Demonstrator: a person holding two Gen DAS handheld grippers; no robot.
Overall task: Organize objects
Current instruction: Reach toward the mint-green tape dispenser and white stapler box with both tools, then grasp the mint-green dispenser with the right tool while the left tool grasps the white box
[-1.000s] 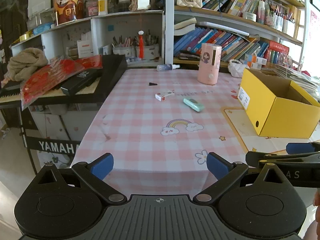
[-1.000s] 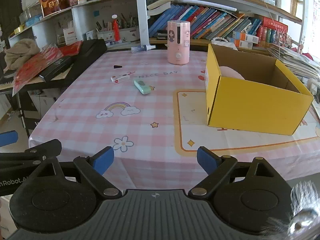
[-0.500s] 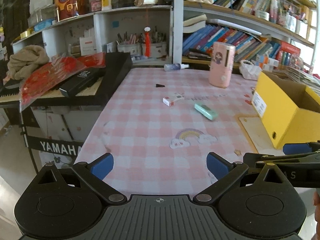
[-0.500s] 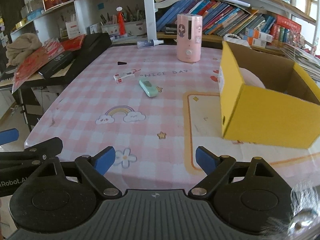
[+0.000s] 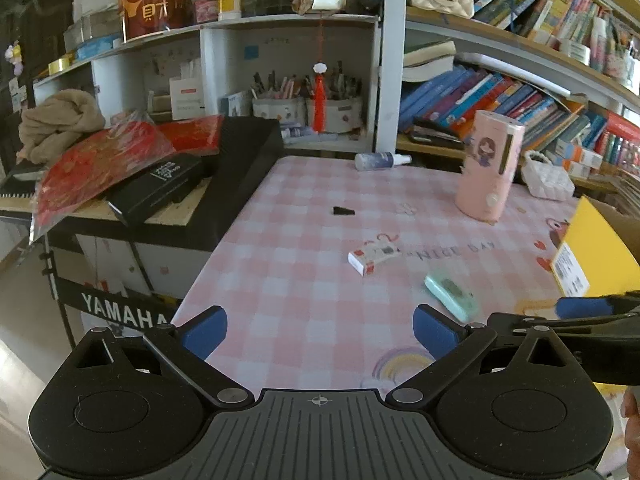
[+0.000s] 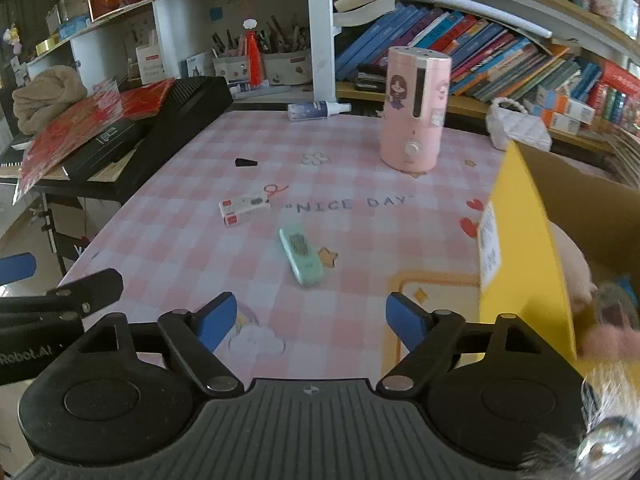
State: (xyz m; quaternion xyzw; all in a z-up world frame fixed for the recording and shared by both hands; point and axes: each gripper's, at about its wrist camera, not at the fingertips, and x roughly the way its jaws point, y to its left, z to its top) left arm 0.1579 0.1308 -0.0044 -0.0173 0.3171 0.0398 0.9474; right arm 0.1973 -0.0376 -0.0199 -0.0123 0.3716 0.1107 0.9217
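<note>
A table covered in a pink-and-white checked cloth fills both of my wrist views; its right side runs out of frame. On that side stands an open yellow cardboard box, cut off by the picture edge. Inside it I can make out something pale pink and rounded and some blurred items I cannot identify.

Behind the table, shelves of books sit in soft focus, and two white pots of pens stand in a cubby. A tall pink cylinder with a cartoon girl on it stands upright near the far edge.

Lying flat mid-table, well apart from the box, are a mint-green oblong case, a small white-and-red carton just beyond it, and a tiny black wedge farther back. A small spray bottle lies on its side at the far edge.

My right gripper hangs over the near table, its blue pads drawing closer together with nothing between them. My left gripper is spread wide and empty, above the table's near left corner.
</note>
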